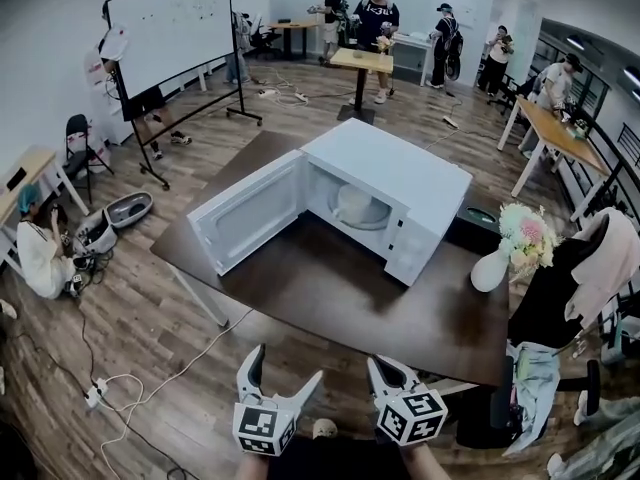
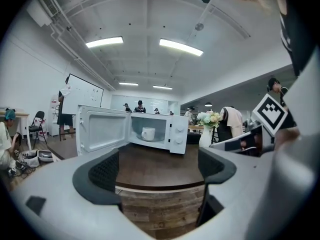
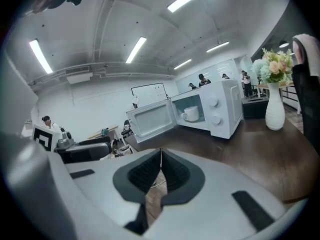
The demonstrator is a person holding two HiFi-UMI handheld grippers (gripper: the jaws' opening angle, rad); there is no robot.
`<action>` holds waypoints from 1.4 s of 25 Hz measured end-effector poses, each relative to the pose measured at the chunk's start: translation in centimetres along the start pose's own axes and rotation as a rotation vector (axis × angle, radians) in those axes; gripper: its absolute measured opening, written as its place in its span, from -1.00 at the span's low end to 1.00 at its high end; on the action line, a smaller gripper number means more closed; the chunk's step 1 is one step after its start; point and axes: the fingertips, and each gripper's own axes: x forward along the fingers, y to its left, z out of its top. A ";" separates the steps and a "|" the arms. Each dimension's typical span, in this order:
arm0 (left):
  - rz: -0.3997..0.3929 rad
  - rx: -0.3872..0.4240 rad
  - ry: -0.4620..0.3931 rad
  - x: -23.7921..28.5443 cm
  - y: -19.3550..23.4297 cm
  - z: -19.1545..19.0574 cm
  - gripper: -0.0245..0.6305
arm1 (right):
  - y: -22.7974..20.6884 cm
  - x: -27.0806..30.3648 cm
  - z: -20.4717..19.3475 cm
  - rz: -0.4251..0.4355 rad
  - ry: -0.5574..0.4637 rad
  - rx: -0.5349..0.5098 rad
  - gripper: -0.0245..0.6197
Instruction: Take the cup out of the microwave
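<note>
A white microwave [image 1: 415,183] stands on the dark wooden table [image 1: 330,293], its door [image 1: 245,216] swung wide open to the left. Inside on the turntable sits a white cup [image 1: 352,205], also visible in the left gripper view as the cup [image 2: 148,133] and in the right gripper view as the cup [image 3: 191,114]. Both grippers hover low in front of the table's near edge, well short of the microwave. My left gripper [image 1: 283,380] [image 2: 159,171] is open and empty. My right gripper [image 1: 393,371] [image 3: 160,156] has its pads pressed together with nothing between them.
A white vase of flowers [image 1: 503,258] stands on the table right of the microwave, with a black box [image 1: 480,223] behind it. A chair draped with clothes [image 1: 575,288] is at the right. A white cable [image 1: 180,368] runs over the floor. People stand around the room.
</note>
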 end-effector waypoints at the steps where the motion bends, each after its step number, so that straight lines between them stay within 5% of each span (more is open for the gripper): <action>1: 0.009 -0.005 0.004 0.1 0.2 -0.1 0.57 | 0.1 0.3 0.1 0.011 0.003 -0.004 -0.94; 14: 0.009 -0.020 0.004 1.9 0.1 0.3 0.57 | 0.0 1.4 0.4 0.049 0.019 0.044 -0.94; 35: -0.127 -0.023 0.016 16.9 5.1 4.0 0.57 | -7.3 11.4 4.8 -0.112 0.019 0.092 -0.94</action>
